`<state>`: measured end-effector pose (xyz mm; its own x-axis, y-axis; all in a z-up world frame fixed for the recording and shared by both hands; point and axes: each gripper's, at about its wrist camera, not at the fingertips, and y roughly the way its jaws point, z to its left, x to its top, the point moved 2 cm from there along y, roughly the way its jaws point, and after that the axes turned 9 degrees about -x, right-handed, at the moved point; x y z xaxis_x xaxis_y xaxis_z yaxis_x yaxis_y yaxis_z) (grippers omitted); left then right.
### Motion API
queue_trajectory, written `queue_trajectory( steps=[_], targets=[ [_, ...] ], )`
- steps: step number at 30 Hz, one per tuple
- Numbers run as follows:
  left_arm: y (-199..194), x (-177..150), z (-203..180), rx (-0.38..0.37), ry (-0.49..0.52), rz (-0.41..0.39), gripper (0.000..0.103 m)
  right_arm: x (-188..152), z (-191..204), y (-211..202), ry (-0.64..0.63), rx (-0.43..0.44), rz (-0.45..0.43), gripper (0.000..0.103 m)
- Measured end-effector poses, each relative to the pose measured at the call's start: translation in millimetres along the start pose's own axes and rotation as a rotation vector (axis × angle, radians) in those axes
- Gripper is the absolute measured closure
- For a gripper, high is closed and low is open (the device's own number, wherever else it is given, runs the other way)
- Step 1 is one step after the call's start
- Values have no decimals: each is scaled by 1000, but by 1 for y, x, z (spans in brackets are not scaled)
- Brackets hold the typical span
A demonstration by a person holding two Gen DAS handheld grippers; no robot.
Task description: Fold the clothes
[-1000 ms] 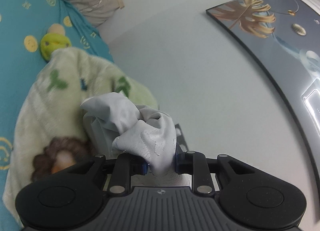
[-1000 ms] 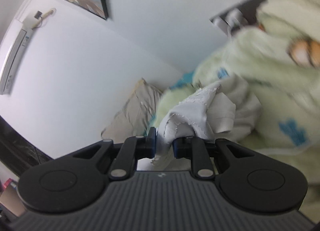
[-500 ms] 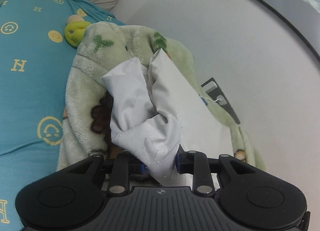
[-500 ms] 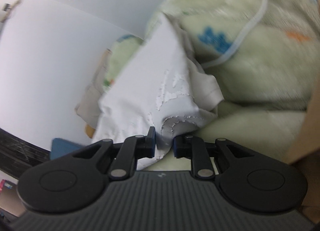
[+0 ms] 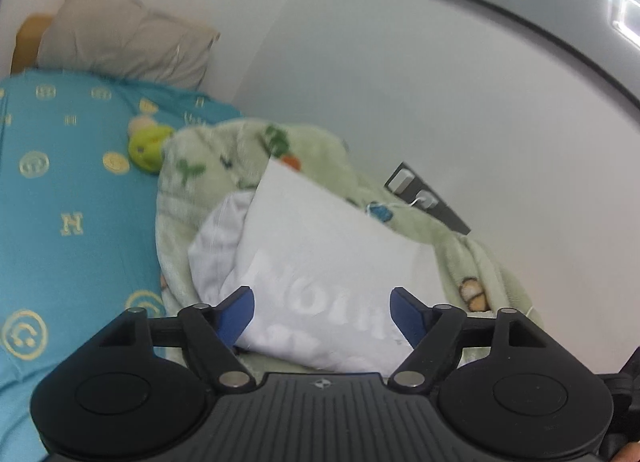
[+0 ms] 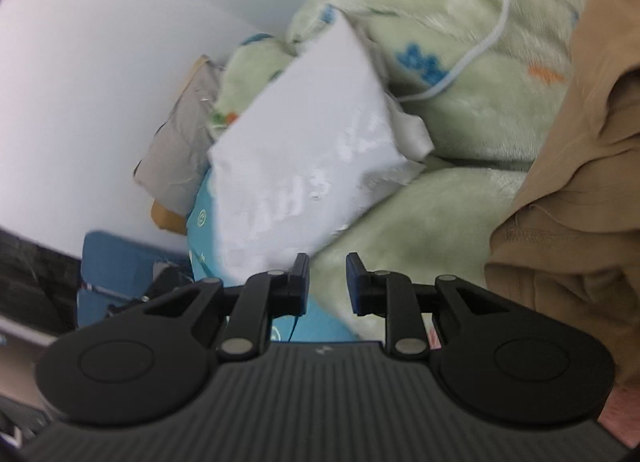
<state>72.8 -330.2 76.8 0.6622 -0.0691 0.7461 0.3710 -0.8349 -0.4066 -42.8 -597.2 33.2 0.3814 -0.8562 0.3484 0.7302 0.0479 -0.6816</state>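
Note:
A white garment [image 5: 320, 254] with pale lettering lies folded in a flat packet on the green fleece blanket [image 5: 200, 190]. My left gripper [image 5: 322, 314] is just in front of it. Its jaws are opening wide, and the blue pads [image 5: 240, 312] stand clear of the cloth on either side. In the right wrist view the same white garment [image 6: 300, 166] lies up and to the left of my right gripper [image 6: 327, 280]. That gripper's jaws are opening with a narrow gap. Nothing is between them, and only the blanket [image 6: 420, 222] shows behind.
The bed has a teal sheet [image 5: 72, 222] with yellow prints, a grey pillow [image 5: 120, 46] and a green toy [image 5: 146, 146]. A tan garment [image 6: 580, 182] lies at the right, and a white cable [image 6: 472, 58] crosses the blanket. A wall socket [image 5: 424, 198] sits low on the wall.
Both grippers held bunched corners of the white garment earlier. Both have let go and drawn back, and the garment now rests flat on the blanket. The left jaws have spread wide.

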Motion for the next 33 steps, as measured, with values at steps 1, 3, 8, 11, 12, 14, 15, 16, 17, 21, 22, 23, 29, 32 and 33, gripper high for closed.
queue_trajectory(
  steps=[1,3,8,11,12,14,15,16,17,21,22,23,29,32,33],
  targets=[
    [-12,2,-8,1,23,-13,22,-2,6,-11,-27,6,-17,79],
    [-34,6,-26,7,79,-39,18,-5,19,-32,-83,17,-55,71],
    [-86,5,-66,35,240,-121,0,-20,51,-82,-225,58,-263,12],
    [-111,-1,-80,49,302,-166,0,-35,69,-100,-332,54,-362,12],
    [-118,-5,-83,57,323,-182,0,-40,74,-105,-367,49,-391,12],
    [-130,-12,-88,66,362,-209,0,-54,82,-109,-433,34,-448,12],
    [-135,-16,-90,68,376,-221,0,-61,84,-110,-458,29,-470,12],
    [-140,-19,-91,68,383,-234,0,-68,86,-110,-480,25,-489,12],
    [-145,-22,-91,68,386,-247,0,-74,86,-109,-499,20,-504,12],
    [-162,-36,-89,86,387,-284,0,-103,88,-104,-555,-15,-573,12],
    [-167,-40,-89,92,394,-294,0,-110,89,-105,-568,-15,-593,12],
    [-172,-43,-89,99,402,-304,0,-118,90,-106,-582,-15,-613,12],
    [-197,-64,-89,117,442,-358,0,-155,92,-111,-604,-25,-708,12],
    [-200,-76,-86,109,465,-369,0,-169,90,-108,-605,-35,-725,12],
    [-200,-80,-83,110,467,-371,0,-174,89,-107,-603,-38,-736,12]
  ],
)
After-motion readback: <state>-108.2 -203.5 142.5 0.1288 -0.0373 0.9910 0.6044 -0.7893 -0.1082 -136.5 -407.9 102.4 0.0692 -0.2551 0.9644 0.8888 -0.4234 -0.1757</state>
